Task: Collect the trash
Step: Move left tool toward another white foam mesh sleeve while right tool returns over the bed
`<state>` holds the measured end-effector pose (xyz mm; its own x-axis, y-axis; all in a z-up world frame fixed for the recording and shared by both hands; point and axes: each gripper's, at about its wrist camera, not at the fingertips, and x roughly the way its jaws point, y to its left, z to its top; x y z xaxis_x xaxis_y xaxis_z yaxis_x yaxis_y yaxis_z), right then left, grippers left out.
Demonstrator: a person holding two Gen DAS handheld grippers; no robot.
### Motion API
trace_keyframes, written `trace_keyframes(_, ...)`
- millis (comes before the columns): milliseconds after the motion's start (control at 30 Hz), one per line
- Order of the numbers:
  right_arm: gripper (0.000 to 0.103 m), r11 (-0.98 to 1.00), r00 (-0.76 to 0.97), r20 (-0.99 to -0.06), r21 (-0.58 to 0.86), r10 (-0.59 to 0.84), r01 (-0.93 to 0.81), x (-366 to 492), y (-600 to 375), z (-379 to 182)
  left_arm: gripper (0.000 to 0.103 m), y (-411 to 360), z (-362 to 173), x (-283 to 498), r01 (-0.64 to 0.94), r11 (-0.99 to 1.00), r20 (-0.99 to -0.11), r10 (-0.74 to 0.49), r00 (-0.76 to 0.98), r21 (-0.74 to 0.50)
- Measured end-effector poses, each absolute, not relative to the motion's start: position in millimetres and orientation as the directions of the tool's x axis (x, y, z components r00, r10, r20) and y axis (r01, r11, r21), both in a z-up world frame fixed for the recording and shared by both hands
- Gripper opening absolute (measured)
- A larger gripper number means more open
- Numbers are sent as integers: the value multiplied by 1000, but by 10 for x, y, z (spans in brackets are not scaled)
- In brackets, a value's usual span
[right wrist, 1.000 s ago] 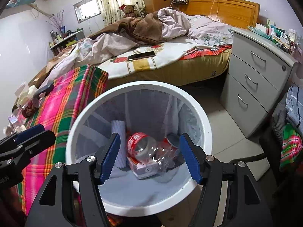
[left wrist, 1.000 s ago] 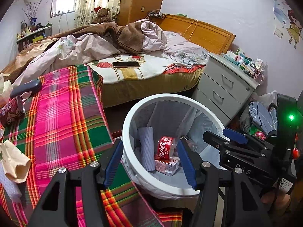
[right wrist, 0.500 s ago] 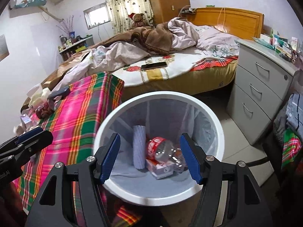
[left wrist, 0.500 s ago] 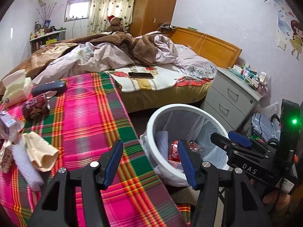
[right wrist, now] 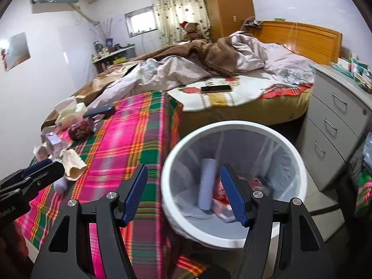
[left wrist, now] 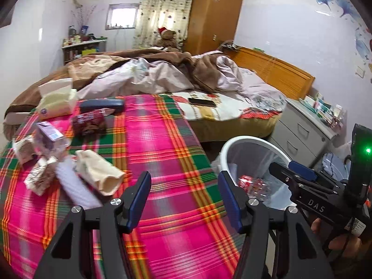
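Note:
A white trash bin (left wrist: 232, 143) (right wrist: 232, 125) stands at the right edge of the plaid-covered table (left wrist: 167, 153) (right wrist: 130, 139). Inside it lie a pale roll (right wrist: 207, 183) and red packaging (left wrist: 246, 180). Trash lies on the table's left part: a beige crumpled paper (left wrist: 100, 174) (right wrist: 72, 162), a white roll (left wrist: 74, 186), a wrapper (left wrist: 39, 179), a purple carton (left wrist: 50, 137) and a dark red packet (left wrist: 89, 122) (right wrist: 80, 129). My left gripper (left wrist: 184, 190) (right wrist: 34, 169) hangs open and empty above the cloth, right of that trash. My right gripper (right wrist: 183, 186) (left wrist: 293, 176) is open and empty over the bin's left rim.
A tissue pack (left wrist: 57, 104) and a dark blue case (left wrist: 102, 105) sit at the table's far left. Behind is an unmade bed (left wrist: 186, 81) with a phone (left wrist: 201, 102) on it. Grey drawers (right wrist: 337, 121) stand right of the bin.
Both grippers have swung left and risen a little. The left one went from over the bin to over the plaid cloth; the table trash has come into view. Jaws unchanged.

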<state>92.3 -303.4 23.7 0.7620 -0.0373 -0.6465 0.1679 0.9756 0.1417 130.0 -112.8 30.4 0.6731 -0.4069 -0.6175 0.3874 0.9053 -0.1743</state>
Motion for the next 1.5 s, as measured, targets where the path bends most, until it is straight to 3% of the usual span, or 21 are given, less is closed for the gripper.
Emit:
trace_keyframes(800, 67, 987, 746, -651, 147, 140, -57, 1425, -2199, 156, 63, 115, -31, 1457, 82, 975, -677, -203, 707, -206)
trace_keyframes(1100, 67, 983, 719, -670, 130, 183, -129, 1667, -1944, 95, 63, 165, -303, 1738, 47, 968, -717, -215, 663, -247)
trace_keyframes(1233, 67, 980, 705, -681, 128, 197, -150, 1789, -1853, 64, 64, 101, -387, 1884, 40, 980, -743, -173, 647, -194)
trace_keyframes(1367, 67, 977, 685, -698, 131, 210, -167, 1907, -1801, 5, 64, 132, -507, 2012, 36, 969, -763, -215, 610, -244)
trace_keyframes(1500, 67, 973, 652, -725, 127, 222, -190, 2009, -1735, -85, 69, 126, -534, 2055, 58, 971, -763, -218, 609, -232)
